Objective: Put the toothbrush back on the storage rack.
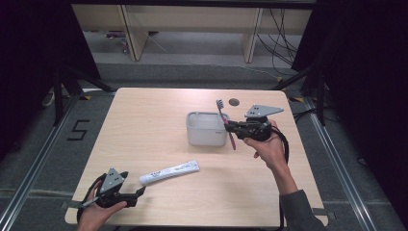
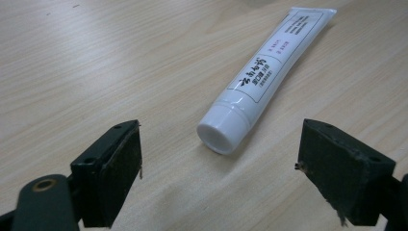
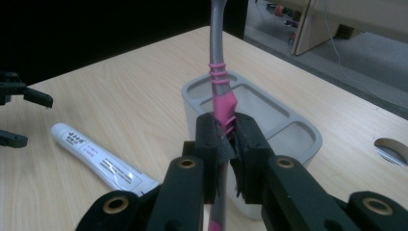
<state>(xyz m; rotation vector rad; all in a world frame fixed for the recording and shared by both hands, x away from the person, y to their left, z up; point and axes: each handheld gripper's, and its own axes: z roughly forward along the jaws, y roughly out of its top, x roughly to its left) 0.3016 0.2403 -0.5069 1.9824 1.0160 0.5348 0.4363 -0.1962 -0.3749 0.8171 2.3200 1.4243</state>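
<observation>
A grey and pink toothbrush [image 1: 222, 112] stands nearly upright beside the right wall of a grey compartmented holder [image 1: 202, 137], bristles up. My right gripper [image 1: 228, 126] is shut on its pink handle, and in the right gripper view the pads [image 3: 211, 144] clamp the toothbrush [image 3: 219, 62] in front of the holder [image 3: 293, 132]. A white toothpaste tube [image 1: 169, 172] lies flat on the table, cap toward my left gripper [image 1: 140, 191]. My left gripper [image 2: 219, 168] stands open, with the cap end of the tube [image 2: 262, 77] just ahead of the gap and untouched.
The wooden table [image 1: 144, 130] has a round cable hole [image 1: 234, 102] behind the holder. The right gripper view takes in the tube [image 3: 96, 156] and the other gripper [image 3: 19, 115] at far left. Desk legs and cables stand on the floor beyond.
</observation>
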